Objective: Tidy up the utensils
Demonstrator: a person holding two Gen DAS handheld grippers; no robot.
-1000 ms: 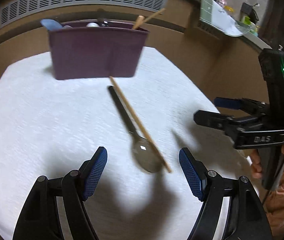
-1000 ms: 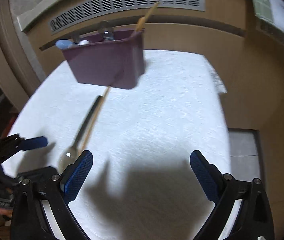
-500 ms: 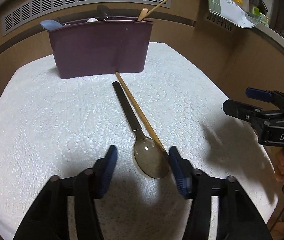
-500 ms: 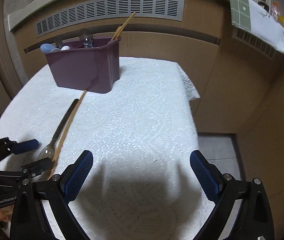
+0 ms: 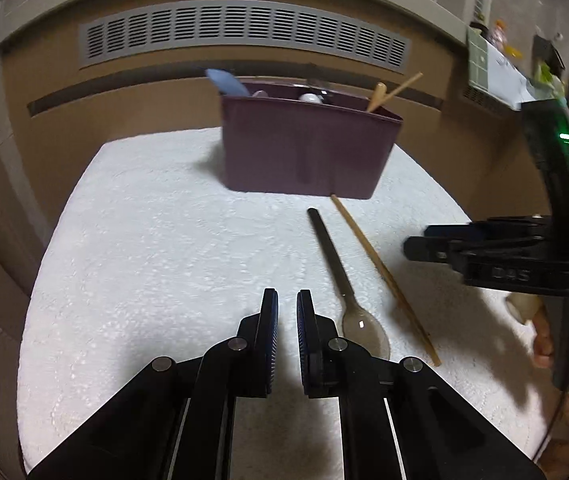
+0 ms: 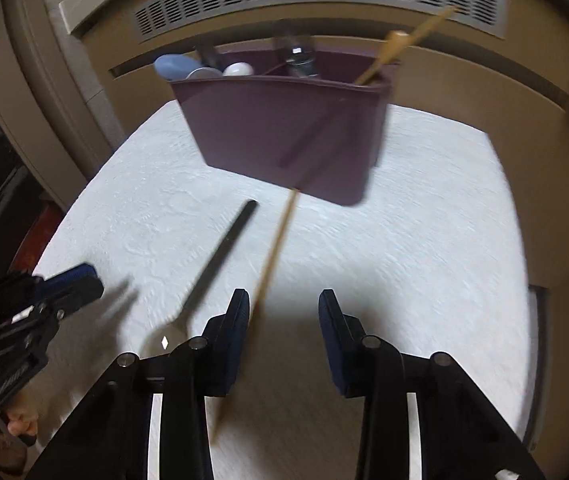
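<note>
While the white lace-textured tablecloth (image 5: 164,264) carried your maroon plastic utensil caddy (image 5: 304,148), the dark-handled translucent spoon (image 5: 344,280) and wooden chopstick (image 5: 384,276) lay before it; your left gripper (image 5: 286,320) was nearly closed, empty, and your right gripper (image 6: 284,320) partly spread, empty.

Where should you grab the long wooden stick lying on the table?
Probably from above, around the middle of the wooden stick. It lies flat on the white cloth, thin and straight, with a gap between it and the spoon.
</note>
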